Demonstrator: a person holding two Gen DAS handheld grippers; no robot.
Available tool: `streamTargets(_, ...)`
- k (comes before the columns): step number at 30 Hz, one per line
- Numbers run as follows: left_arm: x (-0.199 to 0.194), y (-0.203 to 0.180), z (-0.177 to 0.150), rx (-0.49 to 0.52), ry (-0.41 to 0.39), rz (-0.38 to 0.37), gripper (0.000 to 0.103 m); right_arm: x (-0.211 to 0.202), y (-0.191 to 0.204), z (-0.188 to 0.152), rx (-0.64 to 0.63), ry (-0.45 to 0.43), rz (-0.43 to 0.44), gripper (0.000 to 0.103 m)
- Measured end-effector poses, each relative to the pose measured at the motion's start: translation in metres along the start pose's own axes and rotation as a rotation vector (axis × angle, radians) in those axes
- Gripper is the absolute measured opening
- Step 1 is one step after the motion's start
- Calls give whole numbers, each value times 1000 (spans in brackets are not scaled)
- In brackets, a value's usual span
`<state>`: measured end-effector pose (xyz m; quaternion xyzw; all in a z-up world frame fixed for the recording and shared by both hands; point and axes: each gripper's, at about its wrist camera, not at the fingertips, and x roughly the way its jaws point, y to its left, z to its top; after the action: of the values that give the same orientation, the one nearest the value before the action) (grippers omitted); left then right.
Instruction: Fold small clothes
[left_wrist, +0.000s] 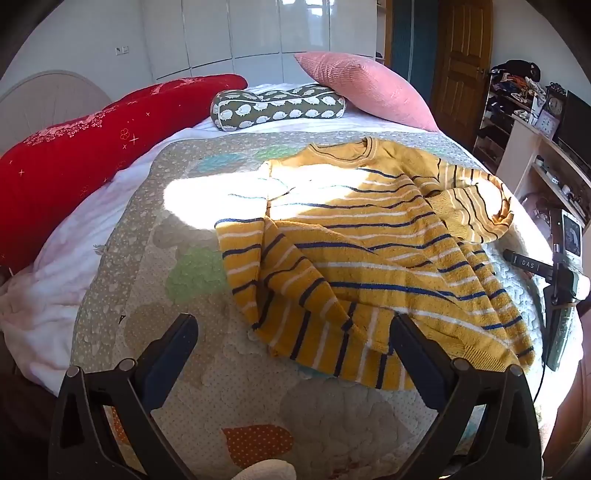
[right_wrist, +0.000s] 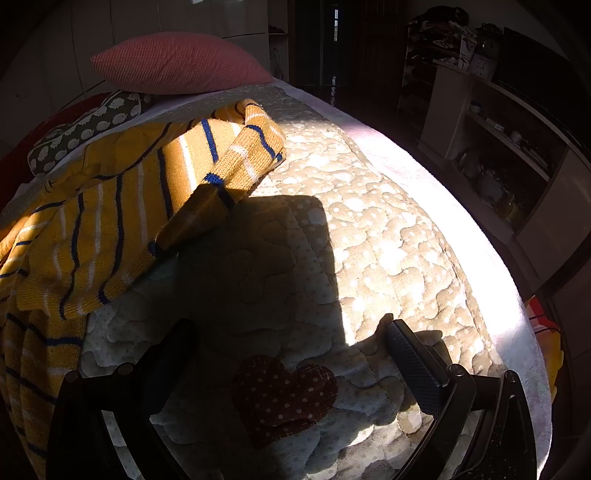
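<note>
A small yellow sweater (left_wrist: 369, 251) with blue and white stripes lies rumpled on the quilted bed cover (left_wrist: 155, 295). Its neck points to the far side and its sleeves are folded over the body. My left gripper (left_wrist: 293, 332) is open and empty, just above the cover at the sweater's near hem. My right gripper (right_wrist: 290, 332) is open and empty over bare quilt (right_wrist: 388, 229), to the right of the sweater (right_wrist: 92, 229), whose folded sleeve (right_wrist: 236, 155) lies ahead to the left. The right gripper also shows in the left wrist view (left_wrist: 554, 280) at the bed's right edge.
A red pillow (left_wrist: 74, 158), a patterned bolster (left_wrist: 277, 107) and a pink cushion (left_wrist: 365, 88) lie at the head of the bed. White bedding (left_wrist: 44, 288) bunches at the left. Shelves (right_wrist: 498, 140) and a door (left_wrist: 461, 62) stand beyond the bed's right edge.
</note>
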<state>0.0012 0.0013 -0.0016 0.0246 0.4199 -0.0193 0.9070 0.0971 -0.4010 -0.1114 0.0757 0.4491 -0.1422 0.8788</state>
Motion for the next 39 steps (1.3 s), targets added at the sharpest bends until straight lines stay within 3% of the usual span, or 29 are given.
streamTargets(11, 23, 38, -11, -93, 73, 18, 103, 0, 0, 0, 0, 0, 1, 103)
streamTargets(25, 52, 96, -23, -219, 97, 28, 103, 0, 0, 0, 0, -1, 1, 103)
streamTargets(29, 65, 130, -25, -267, 98, 89, 103, 0, 0, 0, 0, -1, 1, 103)
streamTargets(35, 86, 194, -25, -320, 62, 304, 103, 0, 0, 0, 0, -1, 1, 103)
streamTargets(39, 104, 221, -39, -374, 108, 310, 103, 0, 0, 0, 0, -1, 1, 103)
